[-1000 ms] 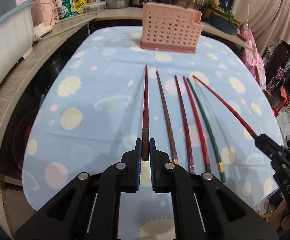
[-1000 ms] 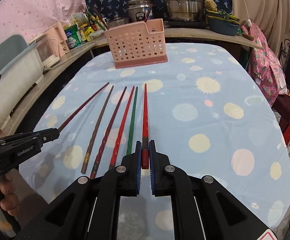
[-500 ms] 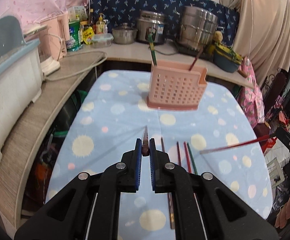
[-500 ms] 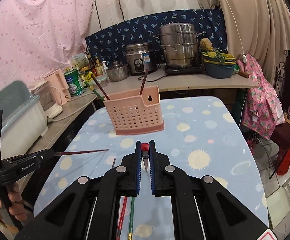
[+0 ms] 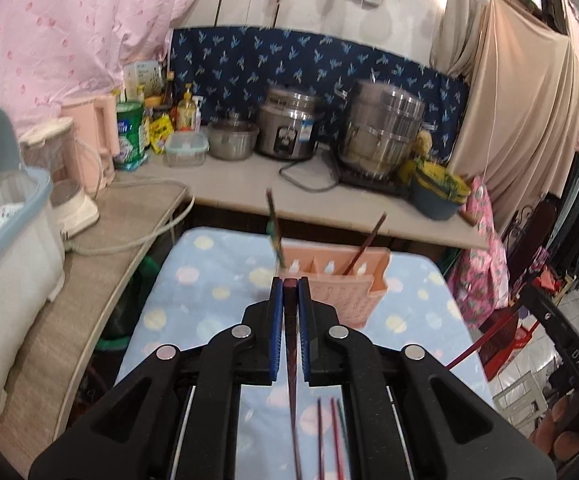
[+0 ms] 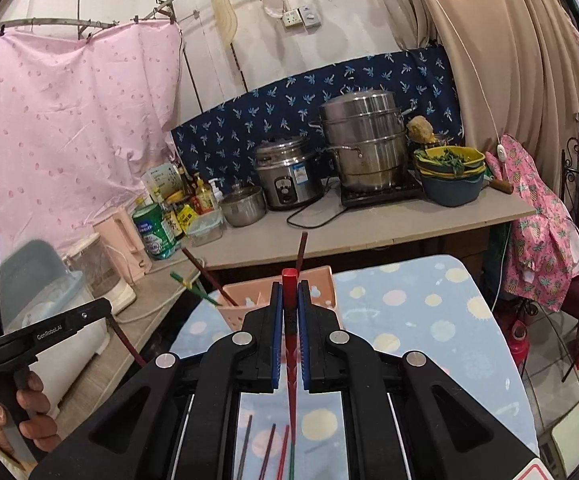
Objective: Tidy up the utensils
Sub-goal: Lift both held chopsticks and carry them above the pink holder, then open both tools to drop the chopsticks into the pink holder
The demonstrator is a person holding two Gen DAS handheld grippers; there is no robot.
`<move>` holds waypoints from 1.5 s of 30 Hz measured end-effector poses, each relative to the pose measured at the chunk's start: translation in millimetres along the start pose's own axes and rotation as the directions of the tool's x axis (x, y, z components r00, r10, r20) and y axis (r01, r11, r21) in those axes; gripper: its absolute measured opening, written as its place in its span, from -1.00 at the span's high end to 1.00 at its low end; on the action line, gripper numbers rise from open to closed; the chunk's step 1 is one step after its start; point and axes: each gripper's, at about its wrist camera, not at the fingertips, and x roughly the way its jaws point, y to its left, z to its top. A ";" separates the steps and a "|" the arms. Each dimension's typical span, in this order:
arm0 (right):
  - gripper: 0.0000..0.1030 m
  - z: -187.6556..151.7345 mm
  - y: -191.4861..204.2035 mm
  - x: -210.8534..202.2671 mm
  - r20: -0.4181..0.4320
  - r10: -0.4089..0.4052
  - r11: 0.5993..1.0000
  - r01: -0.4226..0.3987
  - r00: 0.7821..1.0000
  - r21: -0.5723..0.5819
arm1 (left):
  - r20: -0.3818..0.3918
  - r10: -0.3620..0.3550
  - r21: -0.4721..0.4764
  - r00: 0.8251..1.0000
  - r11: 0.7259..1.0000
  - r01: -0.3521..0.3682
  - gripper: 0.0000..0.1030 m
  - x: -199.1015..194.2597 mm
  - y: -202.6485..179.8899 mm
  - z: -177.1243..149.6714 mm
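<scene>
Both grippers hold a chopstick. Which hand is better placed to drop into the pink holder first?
Probably left. The left gripper sits centred on the pink holder with its dark red chopstick; the right gripper and red chopstick line up nearer the holder's right end.

Home kitchen — rice cooker [image 6: 287, 178], steamer pot [image 6: 363, 144], sauce bottles [image 6: 203, 196] on counter.

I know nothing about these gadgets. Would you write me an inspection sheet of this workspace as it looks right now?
Surface: table under a blue dotted cloth.
Job's things: pink holder with chopsticks standing in it; loose chopsticks lie on the cloth.
Clutter: pots, rice cooker, bottles on the counter behind.
Tongs: left tongs shut on a dark red chopstick; right tongs shut on a bright red chopstick.
Cables: cord trails along the counter.
Surroundings: pink sheet, hanging clothes.
</scene>
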 end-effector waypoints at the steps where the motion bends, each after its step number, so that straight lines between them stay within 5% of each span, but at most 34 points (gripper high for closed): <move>1: 0.87 8.3 1.7 2.6 0.016 0.007 1.000 -0.007 1.000 0.001 | 0.021 0.000 -0.001 1.000 1.000 0.001 0.86 -1.0 -2.5 9.8; 11: 0.87 92.9 17.6 53.5 0.144 0.024 1.000 -0.025 0.989 0.008 | 0.200 -0.001 -0.013 0.980 1.000 0.004 0.86 13.6 -21.2 100.9; 17: 0.87 114.5 16.6 97.1 0.137 0.029 0.999 -0.033 0.990 0.027 | 0.194 0.023 -0.019 0.981 1.000 -0.020 0.86 54.5 -23.4 119.2; 26: 0.87 89.0 11.5 151.3 0.045 0.006 1.000 -0.007 0.999 0.007 | 0.115 0.033 -0.021 0.993 0.999 -0.031 0.86 107.2 -17.3 103.0; 39: 0.75 47.3 0.9 183.3 -0.068 -0.017 1.000 0.017 0.998 0.005 | 0.059 0.056 -0.002 0.997 0.998 -0.056 0.85 133.9 -19.5 77.8; 45: 0.38 44.0 -0.5 169.6 -0.050 -0.017 1.000 0.018 0.999 0.018 | 0.067 0.074 0.018 0.995 0.997 -0.076 0.37 125.6 -22.1 70.9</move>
